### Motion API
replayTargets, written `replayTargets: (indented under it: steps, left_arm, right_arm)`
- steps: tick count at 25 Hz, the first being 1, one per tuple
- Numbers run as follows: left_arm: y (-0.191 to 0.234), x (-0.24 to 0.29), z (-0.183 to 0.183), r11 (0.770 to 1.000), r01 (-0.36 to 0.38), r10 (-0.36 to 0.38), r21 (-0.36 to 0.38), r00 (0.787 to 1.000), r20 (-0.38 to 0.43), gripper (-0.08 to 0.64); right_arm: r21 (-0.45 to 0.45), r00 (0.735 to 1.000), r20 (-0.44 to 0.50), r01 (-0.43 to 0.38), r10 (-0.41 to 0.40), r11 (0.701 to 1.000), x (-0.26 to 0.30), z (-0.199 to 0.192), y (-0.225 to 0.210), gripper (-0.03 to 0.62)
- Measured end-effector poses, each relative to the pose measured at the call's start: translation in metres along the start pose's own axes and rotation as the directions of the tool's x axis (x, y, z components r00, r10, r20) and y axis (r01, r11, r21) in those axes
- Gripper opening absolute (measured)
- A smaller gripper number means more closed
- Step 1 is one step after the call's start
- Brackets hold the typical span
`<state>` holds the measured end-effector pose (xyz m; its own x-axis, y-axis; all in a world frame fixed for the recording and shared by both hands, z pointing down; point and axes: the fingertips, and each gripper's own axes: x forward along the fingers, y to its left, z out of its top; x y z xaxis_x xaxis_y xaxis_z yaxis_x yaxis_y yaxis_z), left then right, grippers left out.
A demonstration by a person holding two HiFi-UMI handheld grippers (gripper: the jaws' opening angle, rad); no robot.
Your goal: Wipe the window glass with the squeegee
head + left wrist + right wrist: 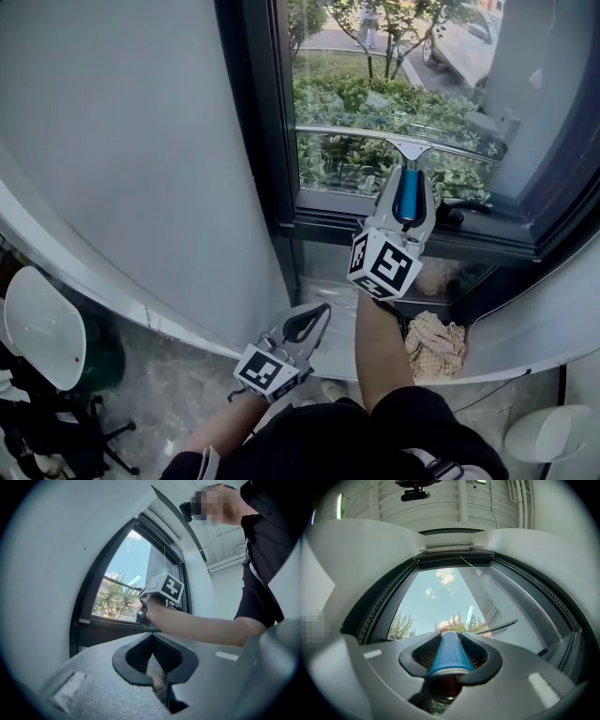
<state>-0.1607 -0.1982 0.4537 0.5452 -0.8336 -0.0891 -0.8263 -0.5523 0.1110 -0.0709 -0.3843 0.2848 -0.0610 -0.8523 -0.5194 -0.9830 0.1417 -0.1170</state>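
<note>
The squeegee's blue handle (408, 194) is clamped in my right gripper (410, 180), which is raised in front of the window glass (375, 84). Its long thin blade (394, 141) lies across the lower pane, level with the bushes outside. In the right gripper view the blue handle (449, 655) fills the jaws of the right gripper (450, 652), and the blade (498, 628) shows as a dark bar against the glass. My left gripper (314, 321) hangs low beside the white wall, shut and holding nothing. The left gripper view shows the left gripper (157, 670) and, beyond it, the right gripper's marker cube (167, 587).
A dark window frame (267, 141) borders the glass on the left, with a dark sill (469, 246) below. A crumpled beige cloth (437, 343) lies under the sill. A white helmet-like shell (39, 326) sits at the far left, and a white rounded object (551, 432) at the lower right.
</note>
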Motion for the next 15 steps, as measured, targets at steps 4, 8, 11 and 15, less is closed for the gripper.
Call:
replayTargets:
  steps: [4,8,11,15]
  left_arm:
    - [0.0,-0.001,-0.002,1.0,0.003,-0.003,0.001,1.0,-0.007,0.0]
    - [-0.002,-0.001,-0.005,1.0,0.009,-0.009,0.0,1.0,0.001,0.0]
    - [-0.002,-0.002,-0.005,1.0,0.008,-0.008,-0.002,1.0,-0.003,0.0]
    - [-0.004,-0.002,-0.005,1.0,0.009,-0.009,-0.008,1.0,-0.012,0.0]
  right_arm:
    - [-0.001,1.0,-0.015,-0.001,0.001,1.0,-0.003,-0.006,-0.001,0.13]
    - [-0.007,1.0,-0.028,-0.002,0.002,1.0,-0.007,-0.01,-0.002,0.132]
    - [-0.009,0.999,-0.039,-0.003,0.003,1.0,-0.009,-0.014,-0.002,0.132]
    - [-0.007,0.999,-0.053,0.0,0.0,1.0,-0.012,-0.02,-0.003,0.132]
